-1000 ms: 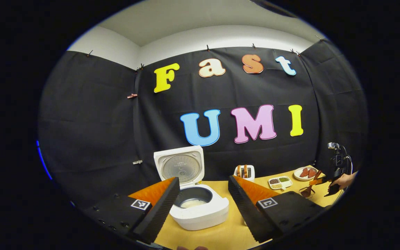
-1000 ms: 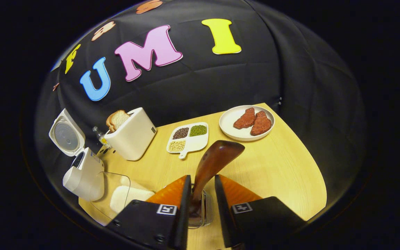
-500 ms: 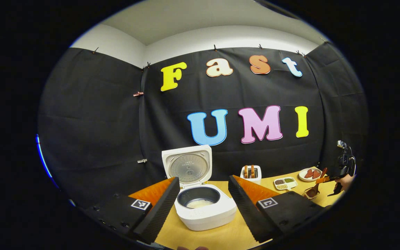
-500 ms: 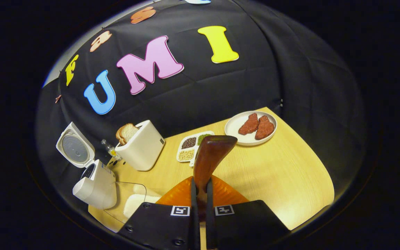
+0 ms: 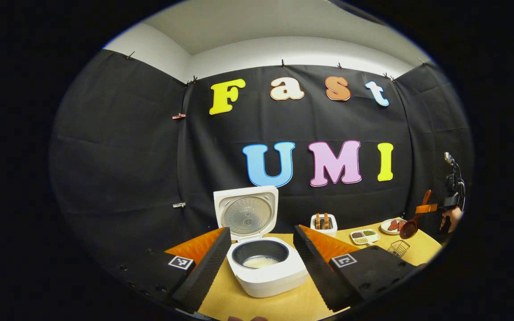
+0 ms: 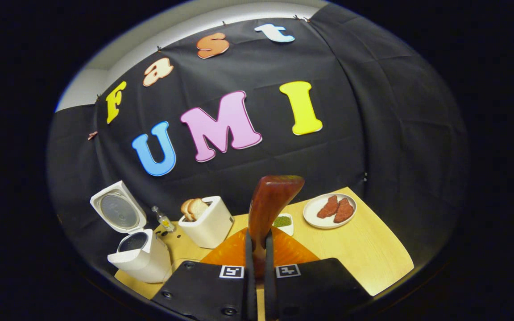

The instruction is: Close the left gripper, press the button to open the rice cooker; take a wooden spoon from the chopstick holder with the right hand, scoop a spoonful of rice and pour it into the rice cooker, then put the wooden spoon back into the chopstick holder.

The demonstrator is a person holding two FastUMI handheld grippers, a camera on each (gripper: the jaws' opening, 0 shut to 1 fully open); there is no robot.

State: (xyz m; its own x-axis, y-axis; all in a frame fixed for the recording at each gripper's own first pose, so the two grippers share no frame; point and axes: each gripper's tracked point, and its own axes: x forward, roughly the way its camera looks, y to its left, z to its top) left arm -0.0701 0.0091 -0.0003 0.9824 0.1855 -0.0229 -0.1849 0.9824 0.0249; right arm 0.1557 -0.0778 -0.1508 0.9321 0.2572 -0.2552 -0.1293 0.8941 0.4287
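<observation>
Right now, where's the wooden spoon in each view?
Left gripper view: wooden spoon far right, lifted above the wire holder, held by the other gripper.
Right gripper view: centre, its handle rising from between the fingers.
Shared landmark: the open rice cooker.

The wooden spoon (image 6: 271, 203) looks dark, smooth and glossy, the table (image 6: 373, 254) pale matt wood, the rice cooker (image 5: 268, 272) smooth white plastic with a dull metal inner lid, and the chopstick holder (image 5: 398, 248) thin wire.
</observation>
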